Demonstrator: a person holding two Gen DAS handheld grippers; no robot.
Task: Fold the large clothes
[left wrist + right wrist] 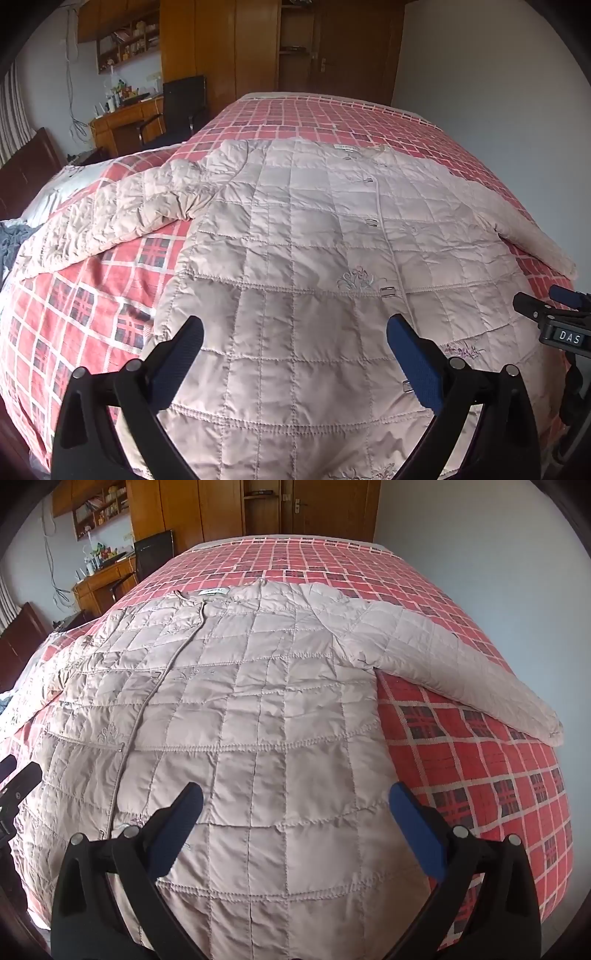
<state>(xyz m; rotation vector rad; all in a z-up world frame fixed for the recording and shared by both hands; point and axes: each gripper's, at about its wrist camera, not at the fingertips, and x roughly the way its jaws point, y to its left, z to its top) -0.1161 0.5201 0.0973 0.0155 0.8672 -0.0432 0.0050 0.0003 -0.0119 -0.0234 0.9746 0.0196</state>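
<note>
A bed [314, 110] with red plaid cover filled the room; wooden wardrobe [221, 44], desk [122, 122] and white walls [461, 66] stood far.

The left gripper [295, 332] hovers with its jaws spread wide, nothing between them, its blue-padded fingers [415, 358] pointing forward and slightly down. The right gripper [295, 805] hangs level beside it in the same pose, jaws equally wide and empty. Each shows at the edge of the other's view.
</note>
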